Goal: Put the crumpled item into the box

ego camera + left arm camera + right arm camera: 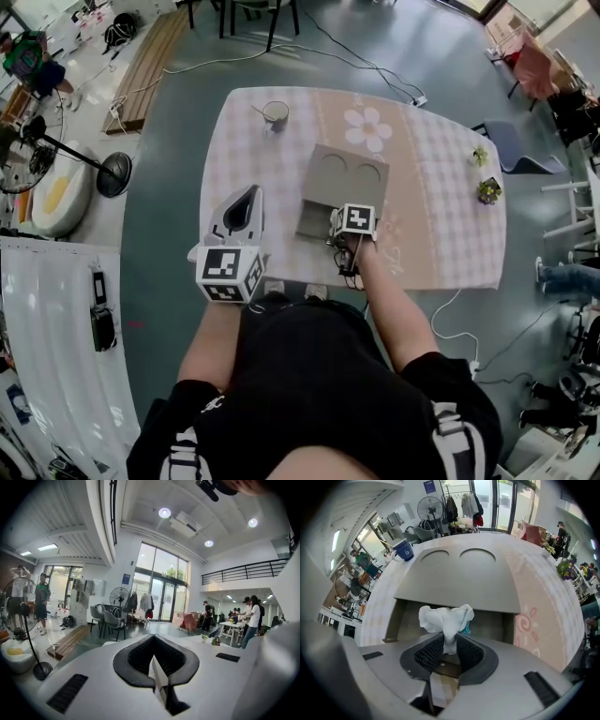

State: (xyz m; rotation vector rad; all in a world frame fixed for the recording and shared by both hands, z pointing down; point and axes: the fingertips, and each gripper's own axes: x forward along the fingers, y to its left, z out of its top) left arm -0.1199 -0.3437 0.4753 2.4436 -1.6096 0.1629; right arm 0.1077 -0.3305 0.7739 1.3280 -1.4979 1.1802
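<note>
Right gripper (451,638) pitched steeply down over open box (459,581) on bench (441,187); jaws narrow, pinching white crumpled item (445,619) at box opening. Left gripper (153,637) near level beside, jaws together, empty.

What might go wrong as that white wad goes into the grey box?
1. The right gripper pinches only a thin tail of the crumpled tissue. Most of it puffs out beyond the fingers, so it may slip early or cling on release.
2. The box is mostly covered by its flat top panel, leaving only a narrow opening at the near side. If the tissue is dropped slightly off, it could land on the panel or the tablecloth.
</note>
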